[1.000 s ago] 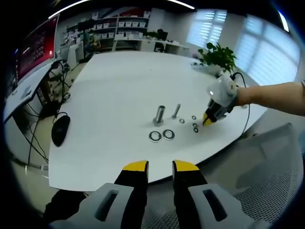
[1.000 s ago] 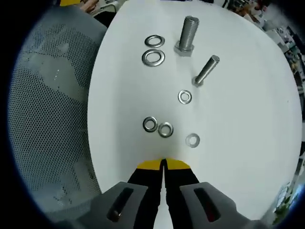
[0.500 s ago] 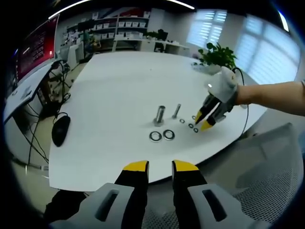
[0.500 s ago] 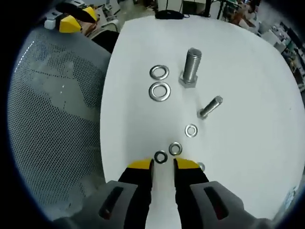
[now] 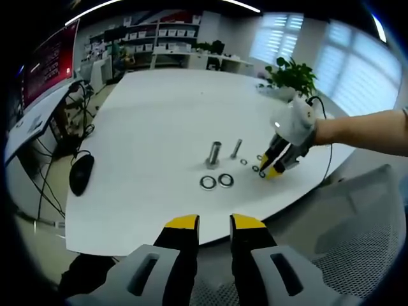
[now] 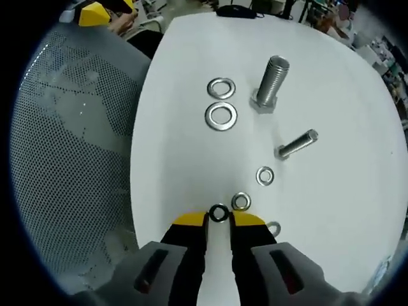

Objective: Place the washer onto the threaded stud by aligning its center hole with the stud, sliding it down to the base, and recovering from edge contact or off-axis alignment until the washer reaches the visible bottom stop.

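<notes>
The left gripper view looks from off the near edge of the white bench (image 5: 159, 121), held back and fairly high, facing across it toward shelves and windows at the far side of the room. The right gripper view sits close above the bench (image 6: 344, 95) at its right edge, tilted steeply down. Both views share the large stud (image 5: 213, 153) (image 6: 270, 83), the small stud (image 5: 236, 148) (image 6: 297, 145) and the washers around them, seen from roughly crossing directions.
</notes>
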Demonstrator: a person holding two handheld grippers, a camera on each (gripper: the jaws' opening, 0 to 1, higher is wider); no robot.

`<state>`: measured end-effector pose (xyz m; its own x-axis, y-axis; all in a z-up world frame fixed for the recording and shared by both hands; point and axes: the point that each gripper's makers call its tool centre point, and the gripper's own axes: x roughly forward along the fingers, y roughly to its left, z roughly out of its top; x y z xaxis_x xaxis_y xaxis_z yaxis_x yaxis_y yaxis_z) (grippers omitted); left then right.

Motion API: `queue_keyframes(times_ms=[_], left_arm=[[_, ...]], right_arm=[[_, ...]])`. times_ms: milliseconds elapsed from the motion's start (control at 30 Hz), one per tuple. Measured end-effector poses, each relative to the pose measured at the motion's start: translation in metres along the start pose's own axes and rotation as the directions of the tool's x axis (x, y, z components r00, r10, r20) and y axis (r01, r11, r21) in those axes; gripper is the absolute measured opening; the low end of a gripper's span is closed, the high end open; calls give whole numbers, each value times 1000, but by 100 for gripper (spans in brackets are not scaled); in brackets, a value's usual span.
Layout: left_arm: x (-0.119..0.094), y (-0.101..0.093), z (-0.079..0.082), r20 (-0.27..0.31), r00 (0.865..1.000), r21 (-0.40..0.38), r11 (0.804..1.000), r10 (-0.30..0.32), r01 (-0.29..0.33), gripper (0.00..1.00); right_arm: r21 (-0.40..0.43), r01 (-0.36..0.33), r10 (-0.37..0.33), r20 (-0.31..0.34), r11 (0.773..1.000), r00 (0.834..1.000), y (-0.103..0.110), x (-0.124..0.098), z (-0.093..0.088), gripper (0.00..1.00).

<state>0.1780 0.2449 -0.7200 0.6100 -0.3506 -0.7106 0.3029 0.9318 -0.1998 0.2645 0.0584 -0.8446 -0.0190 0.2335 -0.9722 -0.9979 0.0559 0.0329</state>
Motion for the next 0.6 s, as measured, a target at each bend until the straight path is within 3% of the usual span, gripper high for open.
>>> queue_keyframes(times_ms=[100,367,600], left_arm=[[0,0,0,1,1000,0,1000,0,0,17],[0,0,0,0,1000,1,1000,1,-1,17],[0,0,1,5,1000,-5,1000,2,-2,17]], right_arm=[[-1,-1,1,-4,1000,1000,0,-1,0,15],[9,40,-41,75,999,996,-13,-30,23,15],[74,105,-116,171,992,978,-29,-48,43,15]])
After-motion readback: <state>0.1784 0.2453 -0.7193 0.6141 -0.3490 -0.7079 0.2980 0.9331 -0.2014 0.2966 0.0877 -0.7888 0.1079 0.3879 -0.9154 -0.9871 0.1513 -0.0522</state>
